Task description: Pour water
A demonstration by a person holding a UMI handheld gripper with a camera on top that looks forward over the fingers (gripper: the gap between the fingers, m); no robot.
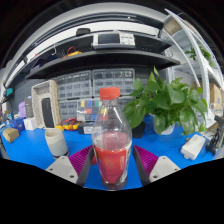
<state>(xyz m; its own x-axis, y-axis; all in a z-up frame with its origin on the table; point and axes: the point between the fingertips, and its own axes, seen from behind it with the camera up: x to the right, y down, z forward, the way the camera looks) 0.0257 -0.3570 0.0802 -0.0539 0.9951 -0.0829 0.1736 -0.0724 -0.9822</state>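
Observation:
A clear plastic bottle [112, 140] with an orange cap stands upright between my fingers, its lower half filled with red liquid. My gripper [112, 163] is shut on the bottle, and the magenta pads [83, 159] press its lower sides from left and right. The bottle's base sits low over the blue table [30, 150]; I cannot tell whether it touches the table. A white cup [56, 141] stands on the table to the left, just beyond the left finger.
A green potted plant [172, 100] stands to the right behind the bottle. A white object [194, 147] lies at the right. A white appliance [43, 103], small items and drawer shelves [100, 85] line the back.

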